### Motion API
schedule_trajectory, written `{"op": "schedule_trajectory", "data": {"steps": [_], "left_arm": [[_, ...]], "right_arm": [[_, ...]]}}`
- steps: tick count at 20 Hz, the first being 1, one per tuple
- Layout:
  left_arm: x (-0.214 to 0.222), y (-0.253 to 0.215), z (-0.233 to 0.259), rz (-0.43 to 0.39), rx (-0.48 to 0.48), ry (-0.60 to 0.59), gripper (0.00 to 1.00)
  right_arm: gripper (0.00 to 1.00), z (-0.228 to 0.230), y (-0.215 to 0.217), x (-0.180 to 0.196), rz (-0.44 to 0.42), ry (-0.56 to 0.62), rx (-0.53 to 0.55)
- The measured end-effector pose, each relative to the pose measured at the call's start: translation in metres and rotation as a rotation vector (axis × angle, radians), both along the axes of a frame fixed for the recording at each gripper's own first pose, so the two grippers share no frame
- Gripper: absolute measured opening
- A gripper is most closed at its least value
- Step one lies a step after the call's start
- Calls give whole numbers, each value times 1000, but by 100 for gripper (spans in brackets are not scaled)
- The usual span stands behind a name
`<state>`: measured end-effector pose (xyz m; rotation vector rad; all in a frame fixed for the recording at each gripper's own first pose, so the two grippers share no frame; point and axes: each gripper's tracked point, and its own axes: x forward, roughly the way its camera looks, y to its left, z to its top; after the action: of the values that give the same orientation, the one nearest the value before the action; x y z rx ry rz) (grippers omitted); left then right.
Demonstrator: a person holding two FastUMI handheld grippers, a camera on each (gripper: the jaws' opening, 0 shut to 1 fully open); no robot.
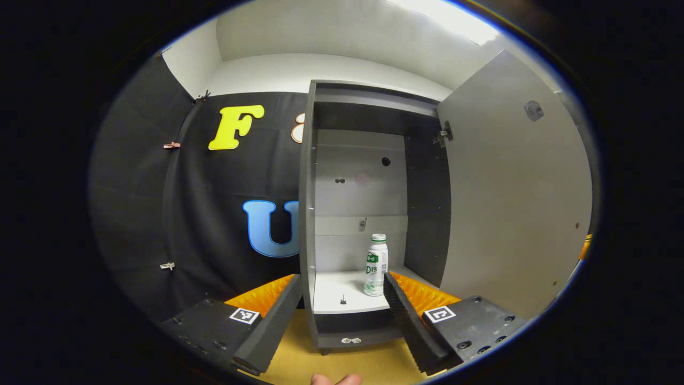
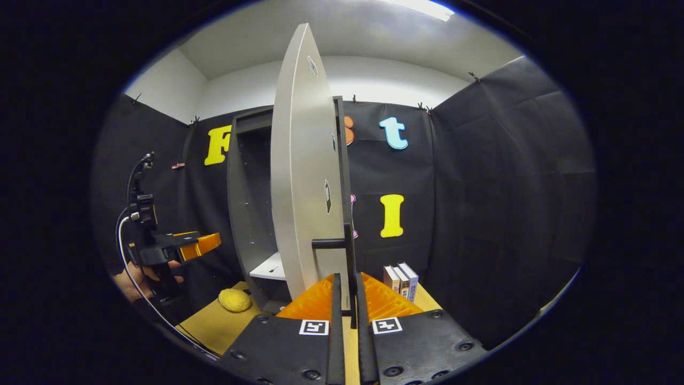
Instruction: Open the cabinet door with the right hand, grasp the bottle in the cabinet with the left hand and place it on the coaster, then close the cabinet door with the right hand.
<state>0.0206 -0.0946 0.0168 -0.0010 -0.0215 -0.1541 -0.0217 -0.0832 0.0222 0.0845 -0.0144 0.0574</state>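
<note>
Left gripper [image 1: 342, 299], lower centre of left gripper view: jaws spread wide, nothing held, aimed into the open cabinet [image 1: 307, 214]. Bottle [image 1: 376, 264] upright on the white shelf [image 1: 336, 294], centre frame, just beyond the right-hand finger. Cabinet door [image 1: 513, 187] swung open, right side.

Right gripper [image 2: 347, 299], bottom centre of right gripper view: fingers pinched nearly together on the dark door handle [image 2: 342, 251]. Yellow lump [image 2: 234, 300] on the table, lower left.

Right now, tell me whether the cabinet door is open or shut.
Open. The door is swung wide, showing the bottle upright on the shelf. The right gripper is shut on the door's handle.
</note>
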Motion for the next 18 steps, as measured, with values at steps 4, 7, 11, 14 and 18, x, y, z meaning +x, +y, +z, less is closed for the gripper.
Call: {"op": "schedule_trajectory", "data": {"steps": [4,7,11,14,18], "left_arm": [[12,-19,-2,-12,8,-2,96],[24,-37,-4,-24,15,-14,96],[48,-64,-11,-42,25,-9,96],[70,-79,-12,-43,35,-12,96],[100,-99,-21,-35,42,1,96]], "right_arm": [[14,2,-23,1,-37,-14,9],[15,0,-18,2,5,-13,15],[15,0,-24,1,24,3,11],[26,3,-40,-7,23,4,34],[47,7,-79,-14,-44,-18,63]]}}
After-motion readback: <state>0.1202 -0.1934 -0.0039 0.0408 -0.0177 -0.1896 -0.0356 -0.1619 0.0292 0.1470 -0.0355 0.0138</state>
